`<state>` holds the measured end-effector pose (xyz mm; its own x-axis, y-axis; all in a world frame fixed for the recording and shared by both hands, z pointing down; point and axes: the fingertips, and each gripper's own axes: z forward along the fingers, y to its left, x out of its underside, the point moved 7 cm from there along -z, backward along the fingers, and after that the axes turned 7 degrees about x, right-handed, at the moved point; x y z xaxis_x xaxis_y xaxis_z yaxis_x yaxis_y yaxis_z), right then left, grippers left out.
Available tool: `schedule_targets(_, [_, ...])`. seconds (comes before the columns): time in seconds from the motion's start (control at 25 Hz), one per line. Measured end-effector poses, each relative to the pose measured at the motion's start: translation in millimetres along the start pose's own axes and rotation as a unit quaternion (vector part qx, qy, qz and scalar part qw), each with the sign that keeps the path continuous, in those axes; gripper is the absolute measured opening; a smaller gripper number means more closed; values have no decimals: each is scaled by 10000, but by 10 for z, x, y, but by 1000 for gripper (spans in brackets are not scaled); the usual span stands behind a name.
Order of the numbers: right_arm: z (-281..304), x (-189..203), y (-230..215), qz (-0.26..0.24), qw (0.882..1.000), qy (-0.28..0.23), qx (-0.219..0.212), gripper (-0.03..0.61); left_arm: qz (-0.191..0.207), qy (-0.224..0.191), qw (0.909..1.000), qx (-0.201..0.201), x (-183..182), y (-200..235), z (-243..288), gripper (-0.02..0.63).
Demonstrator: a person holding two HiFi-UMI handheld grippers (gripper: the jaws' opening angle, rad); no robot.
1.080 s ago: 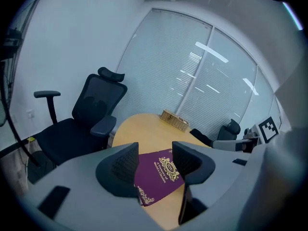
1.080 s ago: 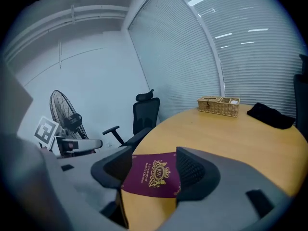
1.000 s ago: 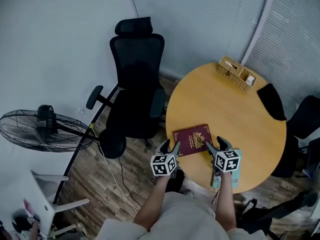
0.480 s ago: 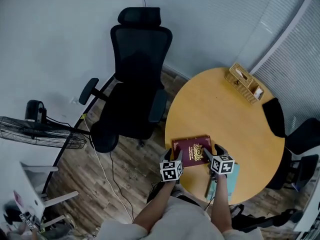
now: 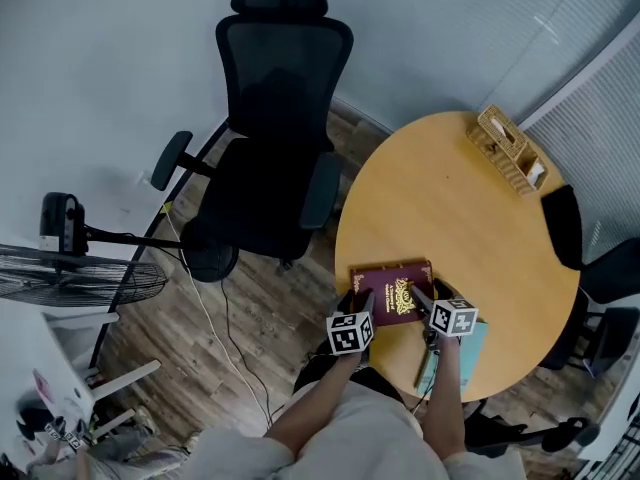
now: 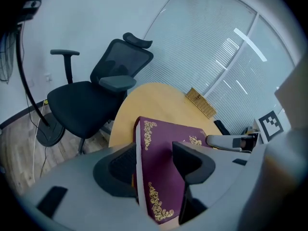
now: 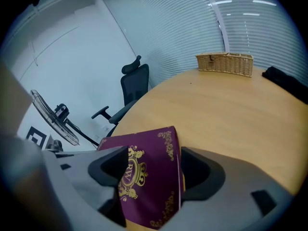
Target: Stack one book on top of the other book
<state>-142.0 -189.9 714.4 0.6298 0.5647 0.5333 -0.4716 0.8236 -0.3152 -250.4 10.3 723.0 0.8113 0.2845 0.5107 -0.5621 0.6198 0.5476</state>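
The maroon book (image 7: 154, 172) carries the gold letters "RW" on its cover, set in an ornate gold crest beneath a crown; they read clearly in the right gripper view. In the head view the same crest is too small to read.

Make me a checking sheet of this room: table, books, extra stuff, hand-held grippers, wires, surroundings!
Surface: round wooden table.
Job's things: maroon book flat near the front edge; teal book beside it, not stacked.
Clutter: wicker basket at the far edge.
Grippers: left hand-held gripper open, astride the maroon book's left edge; right hand-held gripper opening, astride its right edge.
Cables: white cable on the floor.
Surroundings: black office chair, fan, window blinds.
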Motion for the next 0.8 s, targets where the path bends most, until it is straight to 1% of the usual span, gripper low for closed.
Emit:
schedule_targets(0.24, [142, 98, 26, 94, 9992, 330, -192, 334, -48, 38, 9999, 96, 7, -4, 29, 236])
schedule_targets(0.48, [166, 153, 5, 353, 9988, 273, -177, 336, -141, 33, 9996, 226, 11, 21, 46, 242])
schedule_targets(0.6, [160, 160, 21, 402, 9988, 228, -139, 334, -137, 35, 9996, 234, 10, 27, 48, 243])
schedule_targets(0.8, [144, 216, 48, 501, 9987, 115, 53, 334, 56, 50, 9999, 153, -15, 28, 64, 242])
